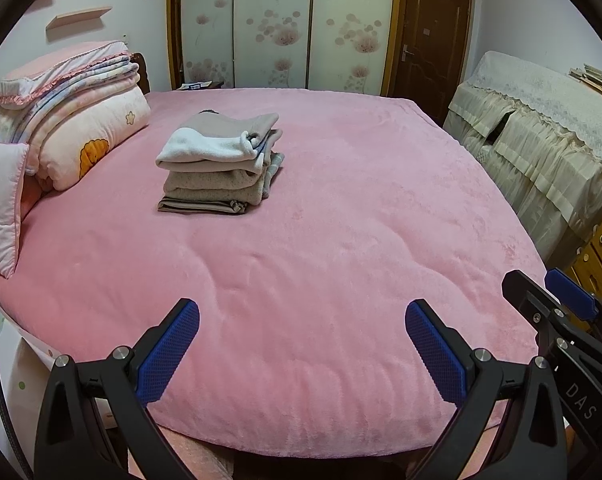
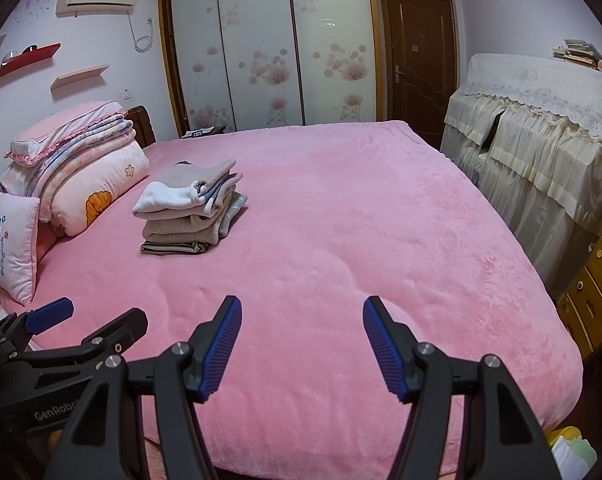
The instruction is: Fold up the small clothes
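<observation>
While both tools hang over the near edge of the bed [image 1: 341,240], nothing lies between their blue pads. At the bottom of the left wrist view, the left tool [image 1: 302,344] stands wide apart, with only the pink blanket under it; the right tool [image 1: 549,300] shows at the lower right edge of this frame, just beside it. At the bottom of the right wrist view, the right tool [image 2: 302,340] is also spread wide and empty, and the left tool [image 2: 85,316] appears at the lower left. The stack of folded clothes [image 1: 221,164] rests on the blanket in the upper left part of the frame, well apart from both tools; it has a white and beige piece on top and a thin brown piece at the bottom. Left of the stack, folded quilts [image 1: 81,120] and a pillow [image 1: 1,208] lie at the head of the bed. Behind the bed, a wardrobe [image 1: 277,24] with flower doors fills the top centre, and a wooden door [image 1: 429,36] stands to its right.
</observation>
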A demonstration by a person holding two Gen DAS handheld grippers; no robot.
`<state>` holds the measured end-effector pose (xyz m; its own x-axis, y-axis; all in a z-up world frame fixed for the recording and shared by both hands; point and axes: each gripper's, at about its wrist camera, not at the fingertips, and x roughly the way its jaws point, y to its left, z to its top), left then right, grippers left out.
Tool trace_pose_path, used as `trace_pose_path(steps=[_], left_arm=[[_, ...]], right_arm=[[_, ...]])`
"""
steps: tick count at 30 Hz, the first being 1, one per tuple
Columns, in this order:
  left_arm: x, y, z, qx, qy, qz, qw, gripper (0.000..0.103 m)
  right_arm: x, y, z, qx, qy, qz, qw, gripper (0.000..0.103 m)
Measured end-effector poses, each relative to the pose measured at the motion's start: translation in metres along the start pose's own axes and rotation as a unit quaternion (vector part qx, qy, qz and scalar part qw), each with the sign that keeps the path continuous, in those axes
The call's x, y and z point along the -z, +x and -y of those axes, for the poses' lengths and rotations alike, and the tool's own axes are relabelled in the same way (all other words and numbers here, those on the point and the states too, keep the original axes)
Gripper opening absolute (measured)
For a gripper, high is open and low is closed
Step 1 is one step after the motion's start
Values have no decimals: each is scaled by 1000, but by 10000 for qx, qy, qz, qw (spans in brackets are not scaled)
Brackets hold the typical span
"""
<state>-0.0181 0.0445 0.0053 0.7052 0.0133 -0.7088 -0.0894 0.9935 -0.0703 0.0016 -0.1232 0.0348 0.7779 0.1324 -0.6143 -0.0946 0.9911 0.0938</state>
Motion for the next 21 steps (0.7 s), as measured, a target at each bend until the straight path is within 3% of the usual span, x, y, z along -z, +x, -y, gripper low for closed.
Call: trace_pose_path(steps=[21], left_arm=[[1, 0, 3, -19, 80, 1, 10000, 102]], right_arm=[[3, 2, 7, 28, 2, -1, 10000, 64]])
